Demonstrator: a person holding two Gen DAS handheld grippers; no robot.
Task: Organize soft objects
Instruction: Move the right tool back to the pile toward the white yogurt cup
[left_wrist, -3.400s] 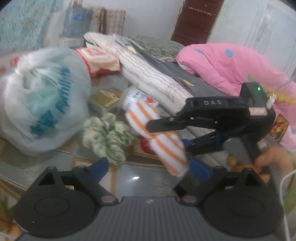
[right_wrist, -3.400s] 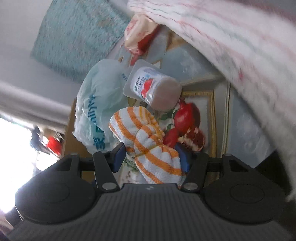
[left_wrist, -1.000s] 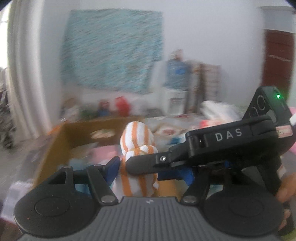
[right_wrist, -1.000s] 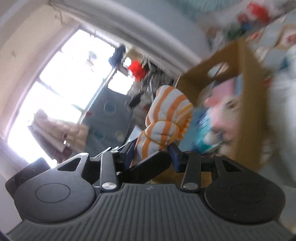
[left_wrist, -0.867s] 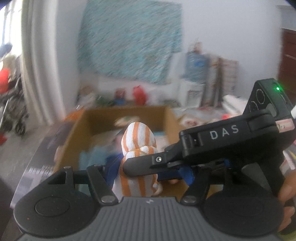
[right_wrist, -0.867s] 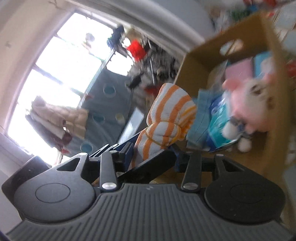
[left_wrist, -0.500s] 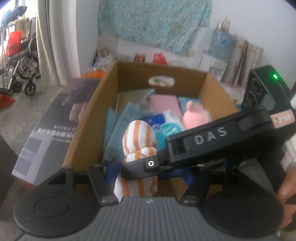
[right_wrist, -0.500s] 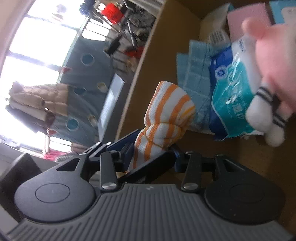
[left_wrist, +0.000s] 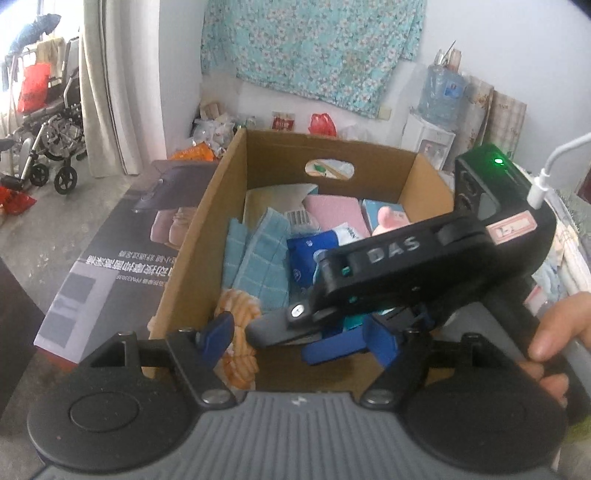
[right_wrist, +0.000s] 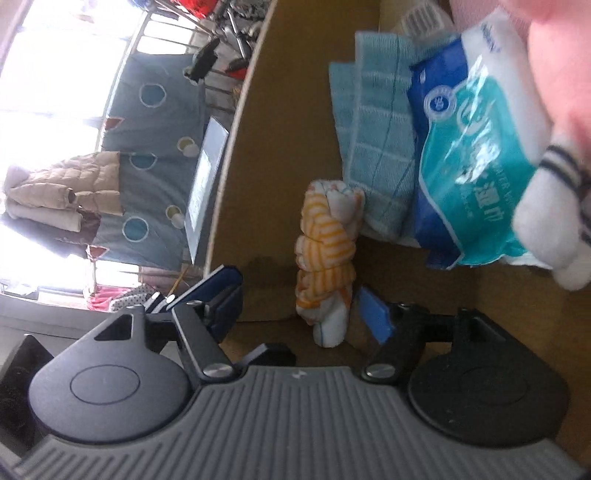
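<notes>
The right gripper (right_wrist: 301, 306) had just been opening, jaws wide, nothing pressed between; the left gripper (left_wrist: 299, 334) likewise. The orange-and-white striped knotted cloth (right_wrist: 327, 254) lay inside the brown cardboard box (left_wrist: 207, 225), at twelve o'clock from the right gripper

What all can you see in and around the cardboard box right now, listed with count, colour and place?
cardboard box: one, brown, centre.
striped cloth roll: one, orange and white, box floor, near end.
checked towel: one, light blue, left inside the box.
wipes pack: one, blue and teal, mid box.
plush toy: one, pink and white, on the pack.
flat carton: one, dark grey, left of the box.
left gripper: open.
right gripper: fingers just opened, clear of the roll.
</notes>
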